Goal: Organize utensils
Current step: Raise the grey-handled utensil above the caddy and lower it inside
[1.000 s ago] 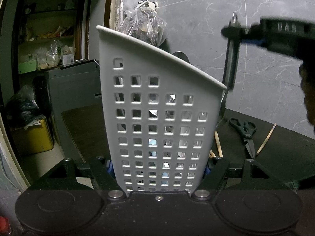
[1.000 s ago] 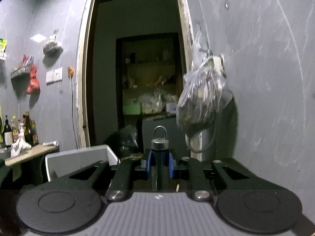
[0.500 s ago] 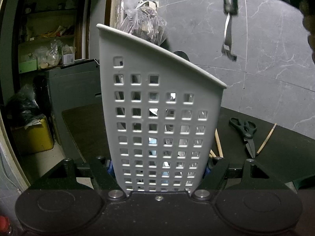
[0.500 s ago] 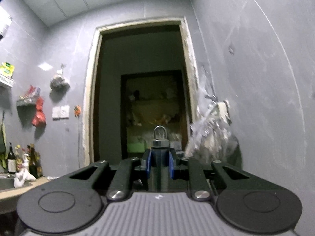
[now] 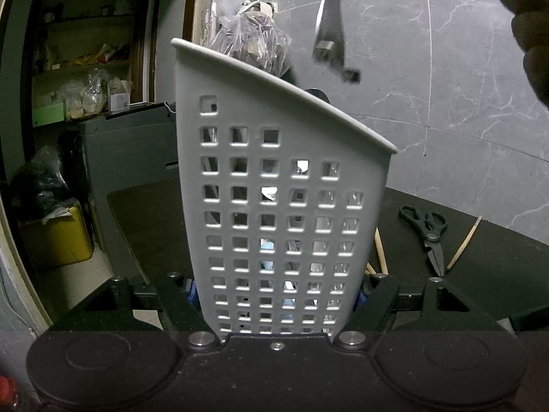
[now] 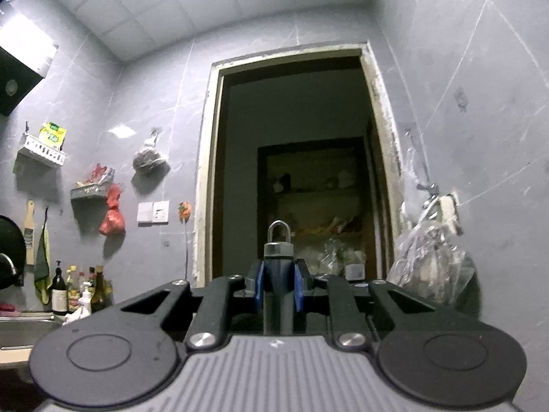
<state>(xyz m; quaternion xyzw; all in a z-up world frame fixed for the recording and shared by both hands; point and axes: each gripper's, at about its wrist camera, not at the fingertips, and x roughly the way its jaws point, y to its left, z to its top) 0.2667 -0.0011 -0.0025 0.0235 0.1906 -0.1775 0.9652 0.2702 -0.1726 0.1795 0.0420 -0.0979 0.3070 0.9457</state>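
Note:
A white perforated utensil holder (image 5: 281, 206) stands upright on the dark counter, filling the left wrist view. My left gripper (image 5: 276, 293) is shut on its lower sides. My right gripper (image 6: 278, 285) is shut on a dark-handled utensil (image 6: 278, 267) with a metal ring on top, its handle upright between the blue pads. In the left wrist view that utensil's metal end (image 5: 331, 31) hangs in the air above the holder's slanted rim, apart from it. A person's hand (image 5: 528, 34) shows at the upper right.
Black scissors (image 5: 429, 237) and wooden chopsticks (image 5: 465, 243) lie on the dark counter (image 5: 147, 219) right of the holder. A plastic bag (image 5: 250, 37) hangs on the wall behind it. A doorway (image 6: 295, 171) opens ahead of the right gripper.
The right gripper has risen with the utensil and tipped upward. In the left wrist view the utensil went from beside the holder's right rim to above it. The left gripper and holder stayed still.

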